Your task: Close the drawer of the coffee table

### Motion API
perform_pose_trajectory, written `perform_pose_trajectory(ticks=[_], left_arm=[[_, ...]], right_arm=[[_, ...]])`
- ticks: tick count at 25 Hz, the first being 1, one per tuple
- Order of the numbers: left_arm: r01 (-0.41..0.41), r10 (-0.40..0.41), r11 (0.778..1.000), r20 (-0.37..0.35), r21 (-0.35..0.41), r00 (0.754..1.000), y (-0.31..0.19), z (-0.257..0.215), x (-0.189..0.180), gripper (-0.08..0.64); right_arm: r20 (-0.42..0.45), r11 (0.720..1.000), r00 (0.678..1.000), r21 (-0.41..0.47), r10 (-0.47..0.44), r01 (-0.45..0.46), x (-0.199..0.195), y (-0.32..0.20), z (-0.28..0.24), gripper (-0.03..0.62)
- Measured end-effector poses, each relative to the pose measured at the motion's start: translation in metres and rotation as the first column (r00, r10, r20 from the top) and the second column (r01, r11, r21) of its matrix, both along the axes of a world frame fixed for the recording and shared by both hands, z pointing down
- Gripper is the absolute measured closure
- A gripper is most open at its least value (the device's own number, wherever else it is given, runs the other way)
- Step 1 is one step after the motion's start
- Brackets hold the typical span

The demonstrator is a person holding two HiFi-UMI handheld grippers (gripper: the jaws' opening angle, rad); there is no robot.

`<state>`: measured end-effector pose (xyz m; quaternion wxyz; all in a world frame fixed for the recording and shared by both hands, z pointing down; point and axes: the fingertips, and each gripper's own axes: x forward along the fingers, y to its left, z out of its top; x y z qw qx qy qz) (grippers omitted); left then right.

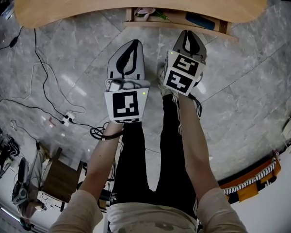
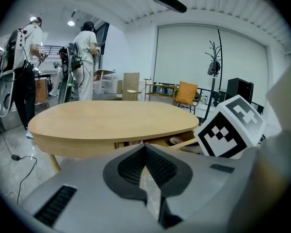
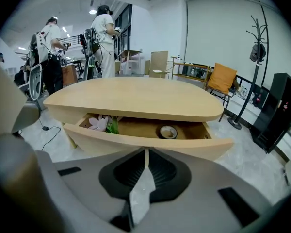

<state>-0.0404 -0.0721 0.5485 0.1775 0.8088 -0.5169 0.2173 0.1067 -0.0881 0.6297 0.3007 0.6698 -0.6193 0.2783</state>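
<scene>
The oval wooden coffee table [image 1: 136, 1] stands ahead of me, and its drawer [image 1: 179, 22] is pulled out on my side. The right gripper view looks into the drawer [image 3: 150, 142]: a pale flower [image 3: 98, 124] lies at the left and a small round tin [image 3: 168, 131] near the middle. My right gripper [image 1: 188, 33] hovers just short of the drawer front, its jaws meeting with nothing between them [image 3: 146, 152]. My left gripper [image 1: 135, 42] hangs beside it, short of the table edge, its jaws also together and empty [image 2: 145, 147]. The right gripper's marker cube [image 2: 230, 127] shows in the left gripper view.
Cables [image 1: 43, 96] and a power strip [image 1: 68, 115] lie on the marble floor at the left. A small wooden stool [image 1: 63, 178] stands behind my left leg. People [image 3: 104, 38] stand beyond the table, with an orange chair [image 3: 218, 79], a coat rack [image 3: 256, 57] and a black cabinet [image 3: 276, 110].
</scene>
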Motion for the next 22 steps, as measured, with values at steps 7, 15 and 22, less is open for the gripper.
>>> perform_pose_trajectory(ticks=[7, 15, 22], left_arm=[[0.008, -0.006, 0.999, -0.050, 0.044, 0.999, -0.016, 0.000, 0.018, 0.554], [-0.034, 0.038, 0.998, -0.077, 0.050, 0.996, -0.031, 0.018, 0.040, 0.554], [-0.033, 0.040, 0.996, -0.090, 0.078, 0.995, -0.051, 0.035, 0.039, 0.554]], right_arm=[[0.067, 0.996, 0.997, 0.087, -0.034, 0.028, 0.005, -0.018, -0.001, 0.563], [0.090, 0.971, 0.995, 0.237, -0.043, 0.021, 0.011, -0.061, -0.004, 0.568], [0.067, 0.930, 0.996, 0.367, -0.052, 0.024, 0.012, -0.079, 0.003, 0.577]])
